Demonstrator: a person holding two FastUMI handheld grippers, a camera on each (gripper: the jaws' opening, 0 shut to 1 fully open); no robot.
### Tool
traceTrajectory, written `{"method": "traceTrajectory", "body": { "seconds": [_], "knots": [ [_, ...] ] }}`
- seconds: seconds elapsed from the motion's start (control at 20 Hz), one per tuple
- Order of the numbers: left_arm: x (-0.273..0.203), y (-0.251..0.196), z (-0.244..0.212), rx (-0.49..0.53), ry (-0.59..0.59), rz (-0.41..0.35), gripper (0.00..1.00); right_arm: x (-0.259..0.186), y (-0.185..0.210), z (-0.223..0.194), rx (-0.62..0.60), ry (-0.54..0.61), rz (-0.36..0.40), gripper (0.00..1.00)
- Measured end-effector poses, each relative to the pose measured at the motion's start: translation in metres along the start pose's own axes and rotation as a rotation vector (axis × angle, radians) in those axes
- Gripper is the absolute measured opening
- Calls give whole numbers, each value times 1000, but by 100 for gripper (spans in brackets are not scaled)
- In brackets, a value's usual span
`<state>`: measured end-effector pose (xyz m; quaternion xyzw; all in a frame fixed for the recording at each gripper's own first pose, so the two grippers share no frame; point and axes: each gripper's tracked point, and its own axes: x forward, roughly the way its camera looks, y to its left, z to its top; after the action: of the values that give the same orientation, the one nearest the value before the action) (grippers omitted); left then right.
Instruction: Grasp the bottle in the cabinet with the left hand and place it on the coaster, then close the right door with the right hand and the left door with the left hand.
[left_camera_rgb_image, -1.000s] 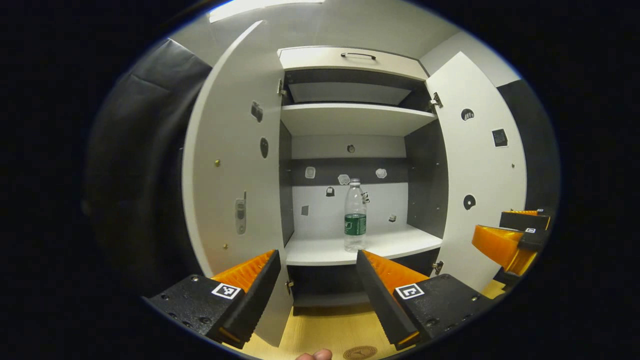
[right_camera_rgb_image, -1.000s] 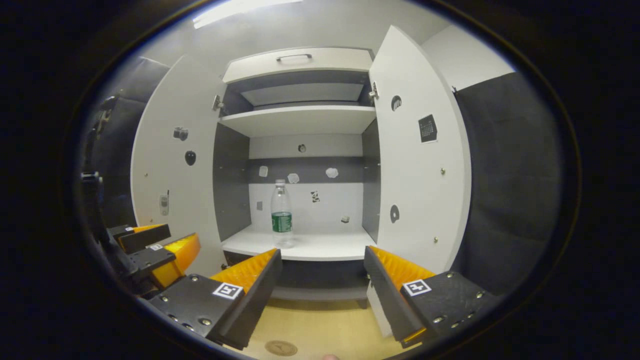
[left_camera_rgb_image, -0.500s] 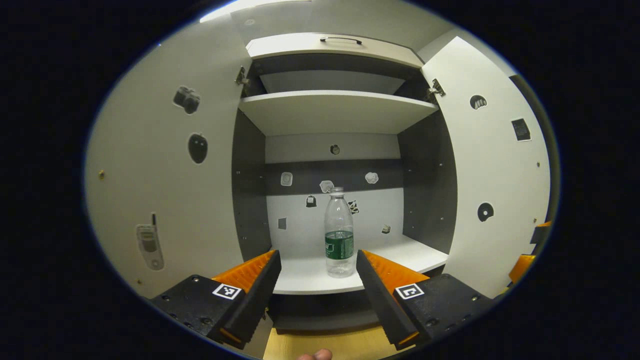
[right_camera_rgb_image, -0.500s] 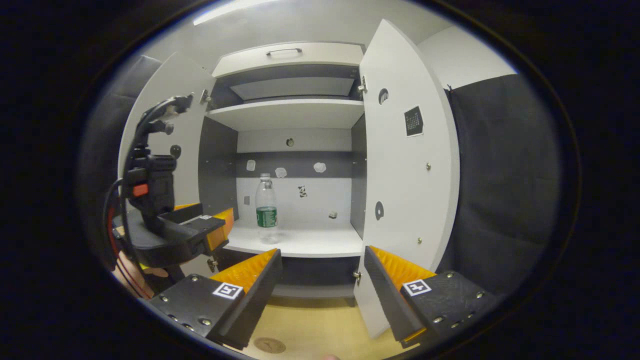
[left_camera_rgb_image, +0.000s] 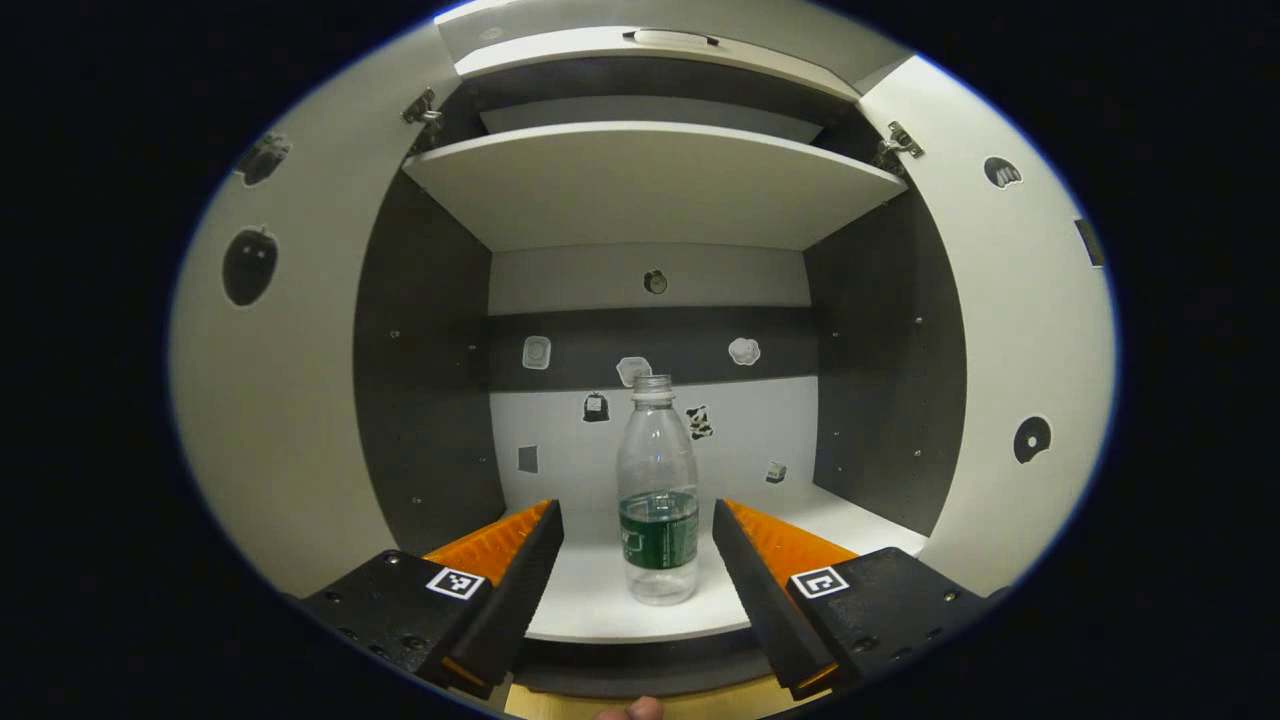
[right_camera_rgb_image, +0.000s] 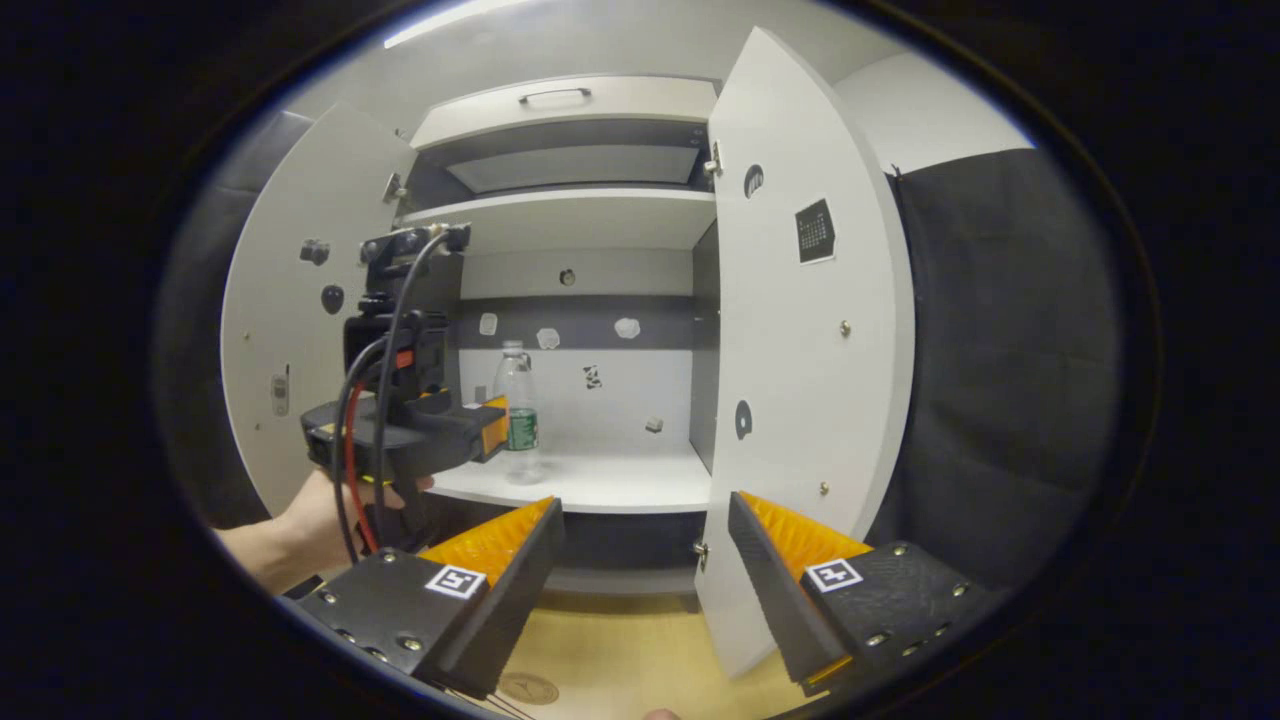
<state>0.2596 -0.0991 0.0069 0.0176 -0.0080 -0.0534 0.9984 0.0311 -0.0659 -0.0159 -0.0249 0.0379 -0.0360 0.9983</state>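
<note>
With both doors swung wide, left gripper (left_camera_rgb_image: 637, 560) spread open at the shelf (left_camera_rgb_image: 600, 600) edge, bottle (left_camera_rgb_image: 657, 490) upright between and just beyond the orange fingers (left_camera_rgb_image: 495, 545), untouched. Right gripper (right_camera_rgb_image: 645, 560) likewise spread, empty, well back from the cabinet; right door (right_camera_rgb_image: 800, 330) ahead of its right finger, coaster (right_camera_rgb_image: 527, 687) on the floor below its left finger.

Small stickers (left_camera_rgb_image: 742, 351) scattered across the far back wall: three pale ones along a dark band (left_camera_rgb_image: 600, 340), darker ones below on the white part. Upper shelf (left_camera_rgb_image: 640, 185) bare and white, above it a drawer front with handle (right_camera_rgb_image: 553, 95). Black cloth wall (right_camera_rgb_image: 1010, 350) at right. Wooden floor (right_camera_rgb_image: 620, 660) near.
</note>
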Motion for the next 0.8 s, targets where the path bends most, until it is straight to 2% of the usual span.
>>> {"method": "traceTrajectory", "body": {
  "seconds": [0.4, 0.7, 0.8],
  "knots": [
    [60, -4, -15, -4, 32, 3, 95, 7, 4, -5, -11, 25, 9, 100],
    [84, -1, -28, -24, 68, 8, 95, 7, -2, -8, -6, 35, -1, 100],
    [81, 3, -27, -26, 65, 19, 82, 6, -6, -10, -7, 38, -7, 100]
  ]
}}
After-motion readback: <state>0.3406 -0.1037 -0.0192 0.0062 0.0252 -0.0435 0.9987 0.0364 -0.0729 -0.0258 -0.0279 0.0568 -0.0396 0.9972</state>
